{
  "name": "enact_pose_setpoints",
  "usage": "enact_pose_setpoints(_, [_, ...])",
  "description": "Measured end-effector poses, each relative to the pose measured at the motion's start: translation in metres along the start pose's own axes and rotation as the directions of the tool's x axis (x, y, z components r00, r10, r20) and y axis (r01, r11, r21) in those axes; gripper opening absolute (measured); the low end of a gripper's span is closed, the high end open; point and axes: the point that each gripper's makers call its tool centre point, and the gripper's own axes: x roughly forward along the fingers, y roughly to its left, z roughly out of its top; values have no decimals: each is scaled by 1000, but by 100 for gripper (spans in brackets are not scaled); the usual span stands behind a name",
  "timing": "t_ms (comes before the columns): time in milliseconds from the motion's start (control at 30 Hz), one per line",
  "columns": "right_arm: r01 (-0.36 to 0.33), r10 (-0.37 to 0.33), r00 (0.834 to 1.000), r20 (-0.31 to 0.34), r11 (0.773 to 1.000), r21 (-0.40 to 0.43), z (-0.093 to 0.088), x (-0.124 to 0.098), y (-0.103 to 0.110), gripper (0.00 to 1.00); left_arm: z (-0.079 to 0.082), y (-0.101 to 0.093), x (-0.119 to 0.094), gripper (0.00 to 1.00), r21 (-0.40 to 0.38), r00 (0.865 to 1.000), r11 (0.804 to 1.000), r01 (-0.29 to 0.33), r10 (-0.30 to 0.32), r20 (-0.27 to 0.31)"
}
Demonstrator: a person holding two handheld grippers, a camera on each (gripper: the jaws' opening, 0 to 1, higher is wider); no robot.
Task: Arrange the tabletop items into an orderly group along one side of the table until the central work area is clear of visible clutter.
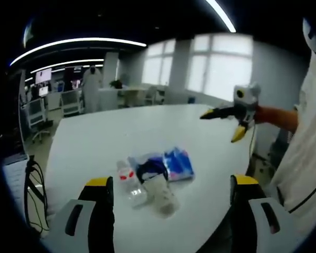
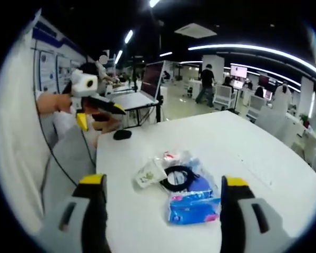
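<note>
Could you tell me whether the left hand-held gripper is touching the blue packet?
Apart. In the left gripper view, bare table separates the left hand-held gripper from the blue packet.

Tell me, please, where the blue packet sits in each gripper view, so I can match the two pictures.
Left gripper view: blue packet lies centre, at the pile's right end.
Right gripper view: blue packet lies low centre, at the pile's near end.
Shared landmark: the black ring beside it.
</note>
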Motion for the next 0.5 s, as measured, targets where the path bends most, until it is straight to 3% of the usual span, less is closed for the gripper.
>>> enact_pose_setpoints(500, [-98,97,995,-25,994,-56,12,38,5,85,-3,10,-1,89,-24,1000,1000,-17,17,13])
